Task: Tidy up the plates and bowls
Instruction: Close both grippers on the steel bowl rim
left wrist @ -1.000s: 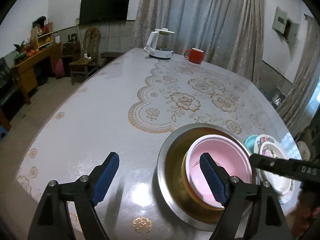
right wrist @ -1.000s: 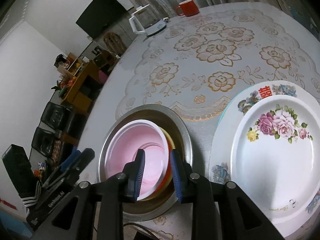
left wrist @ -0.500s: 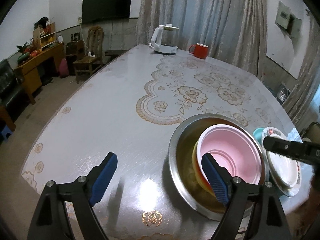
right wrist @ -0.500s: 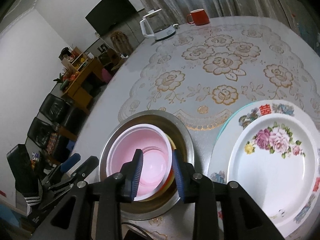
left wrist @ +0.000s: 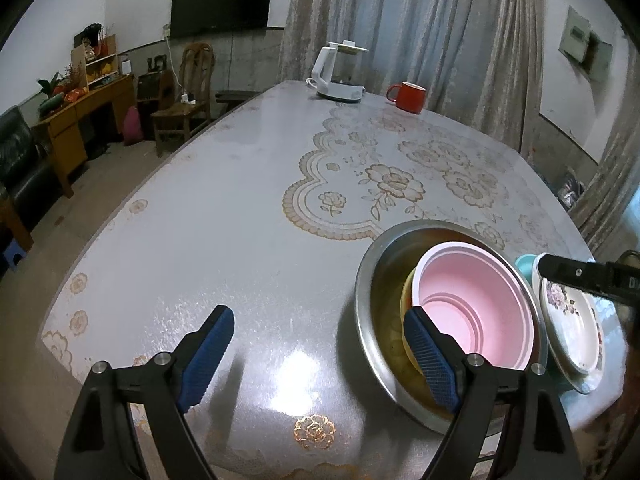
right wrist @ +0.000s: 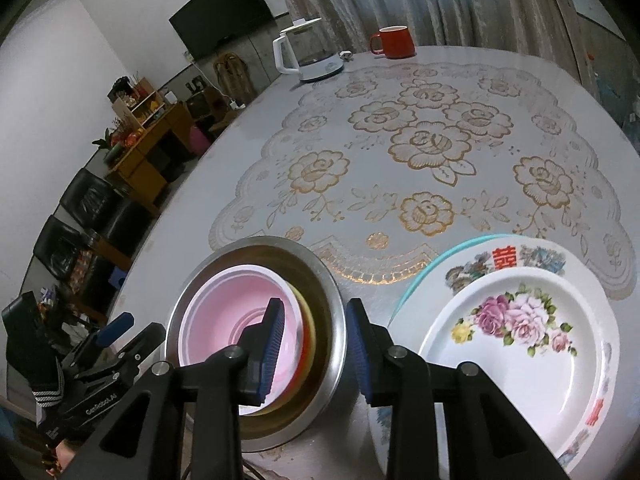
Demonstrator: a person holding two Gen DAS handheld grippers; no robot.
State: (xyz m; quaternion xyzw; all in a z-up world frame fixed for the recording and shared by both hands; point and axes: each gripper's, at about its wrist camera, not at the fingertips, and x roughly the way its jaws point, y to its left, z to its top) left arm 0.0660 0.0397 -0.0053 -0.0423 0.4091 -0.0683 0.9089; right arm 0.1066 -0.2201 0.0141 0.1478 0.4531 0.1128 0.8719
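Three nested bowls, one loose stack

Both grippers hang empty: left gripper [left wrist: 316, 354] wide apart, right gripper [right wrist: 314, 354] narrowly parted, over the steel basin [right wrist: 326, 276]. Inside it, pink bowl [right wrist: 224, 312] sits in a yellow bowl [left wrist: 407, 300]. Flowered plates [right wrist: 516, 354] stack beside; a low finger could tip the nest

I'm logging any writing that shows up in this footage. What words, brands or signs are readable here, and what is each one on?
"GenRobot.AI": white lettering on the black body of the left tool, seen from the right wrist.
"囍": red double-happiness sign on the rim of the larger floral plate.
Red marks on the near rim of that plate: too distorted to read.
White letters on the right tool's arm in the left wrist view: cut off, unreadable.
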